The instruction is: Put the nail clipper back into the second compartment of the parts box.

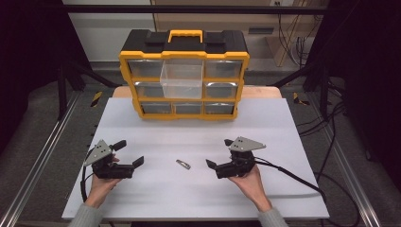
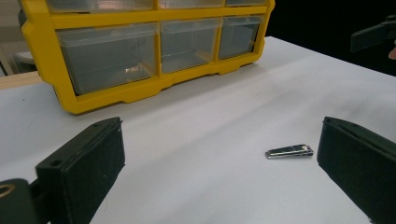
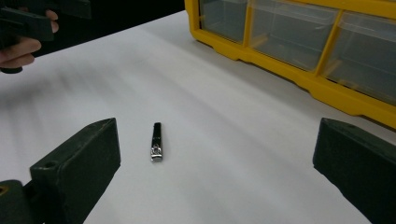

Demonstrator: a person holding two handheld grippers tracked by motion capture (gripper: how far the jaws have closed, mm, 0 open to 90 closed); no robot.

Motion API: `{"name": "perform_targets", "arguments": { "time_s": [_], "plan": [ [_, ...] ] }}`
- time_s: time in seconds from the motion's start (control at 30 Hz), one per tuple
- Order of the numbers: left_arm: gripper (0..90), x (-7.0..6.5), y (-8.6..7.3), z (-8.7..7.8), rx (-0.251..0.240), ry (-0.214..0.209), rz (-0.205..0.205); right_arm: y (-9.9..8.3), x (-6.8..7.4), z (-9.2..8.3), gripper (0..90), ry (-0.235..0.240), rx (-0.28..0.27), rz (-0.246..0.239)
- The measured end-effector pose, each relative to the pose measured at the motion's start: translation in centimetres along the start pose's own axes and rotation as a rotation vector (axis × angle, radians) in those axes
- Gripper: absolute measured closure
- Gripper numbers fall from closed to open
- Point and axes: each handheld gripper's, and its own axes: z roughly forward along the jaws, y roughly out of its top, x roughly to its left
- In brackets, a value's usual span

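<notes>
Now we hold both grippers, left (image 1: 128, 152) and right (image 1: 218, 152), with jaws spread wide and empty, flanking the clipper (image 1: 183, 164). One drawer (image 1: 181, 80) juts out, likely to receive it.

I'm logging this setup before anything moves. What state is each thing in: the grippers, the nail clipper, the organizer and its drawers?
Left gripper: open, holding nothing.
Right gripper: open, holding nothing.
Nail clipper: lying flat on the table, between the grippers, untouched.
Organizer: upright at the table's far edge.
Middle drawer: pulled out, looks empty.
Other drawers: pushed in.
</notes>
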Motion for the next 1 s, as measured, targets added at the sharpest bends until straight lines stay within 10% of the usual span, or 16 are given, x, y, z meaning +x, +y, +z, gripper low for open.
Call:
{"name": "perform_targets", "arguments": {
  "time_s": [1.0],
  "plan": [
    [0.9,0.1,0.0,0.1,0.006,0.003,0.000,0.4,2.2,6.5,2.7,0.036,0.131,-0.032]
  ]
}}
